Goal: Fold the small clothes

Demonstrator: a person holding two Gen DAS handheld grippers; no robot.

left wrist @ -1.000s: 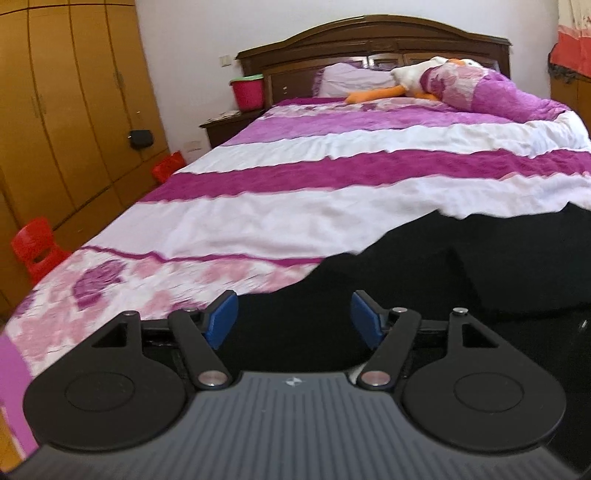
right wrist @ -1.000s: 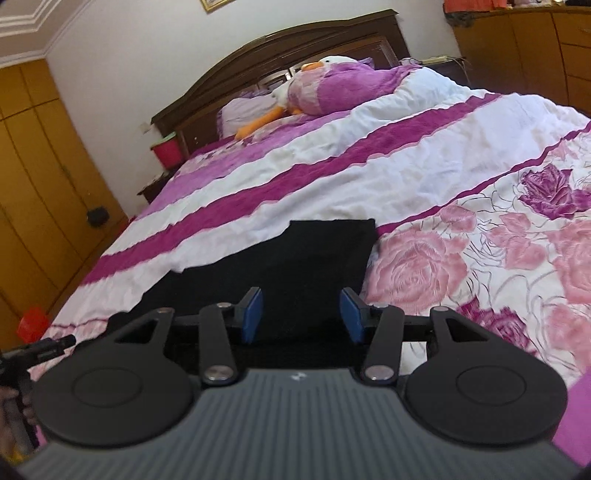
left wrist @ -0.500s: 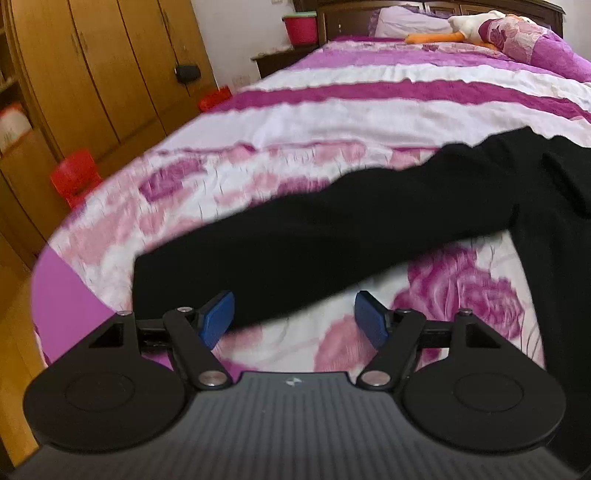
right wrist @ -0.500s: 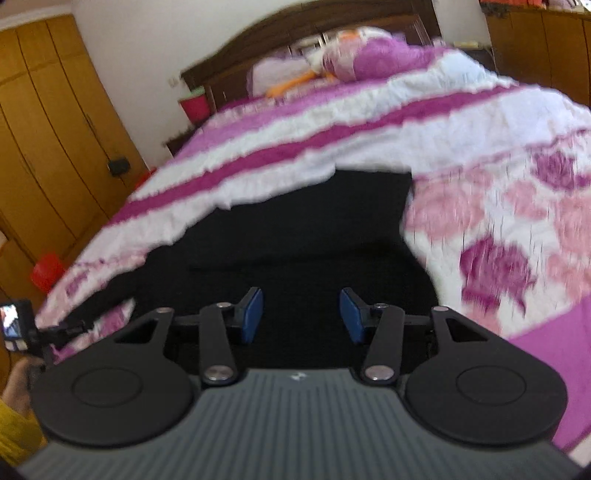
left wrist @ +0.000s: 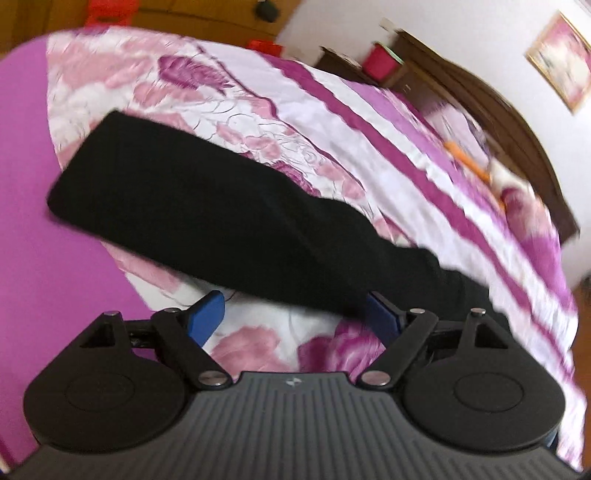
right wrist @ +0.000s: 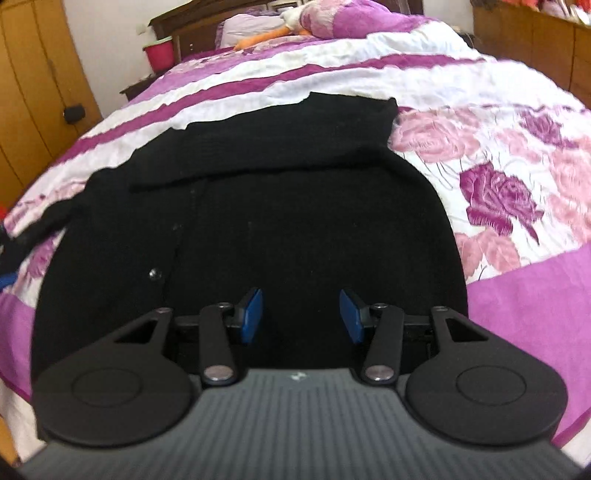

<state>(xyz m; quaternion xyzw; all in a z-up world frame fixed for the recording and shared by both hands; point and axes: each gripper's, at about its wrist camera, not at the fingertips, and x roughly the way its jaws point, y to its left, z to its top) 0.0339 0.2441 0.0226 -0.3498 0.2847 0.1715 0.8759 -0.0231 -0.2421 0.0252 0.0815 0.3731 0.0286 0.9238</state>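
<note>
Black knit fills the near ground of the right wrist view: the right gripper [right wrist: 301, 314] hangs low over the body of a black cardigan [right wrist: 258, 221], its blue pads [right wrist: 251, 314] spread wide apart with nothing between them. A small round button [right wrist: 153, 274] shows on the fabric just left of the pads. The garment lies flat on the bedspread [right wrist: 498, 166], one sleeve folded across its upper part and the other trailing away to the left edge of the picture. In the left wrist view, which is tilted and blurred, the left gripper [left wrist: 295, 317] also stands wide open and holds nothing; its pads [left wrist: 207, 314] sit over the pink-and-white rose print, just short of the outstretched sleeve [left wrist: 221, 218], which runs slantwise from the plain purple border of the bed to the right pad. Whether that pad touches the sleeve cannot be told. Farther off, purple and white stripes cross the bedspread [left wrist: 369, 122]. Beyond them are a pillow [right wrist: 251, 27], an orange-and-white plush toy [right wrist: 273, 33], a dark wooden headboard [right wrist: 192, 26], a red bucket [right wrist: 159, 55] on a nightstand, and a wooden wardrobe [right wrist: 33, 92] to the left.
</note>
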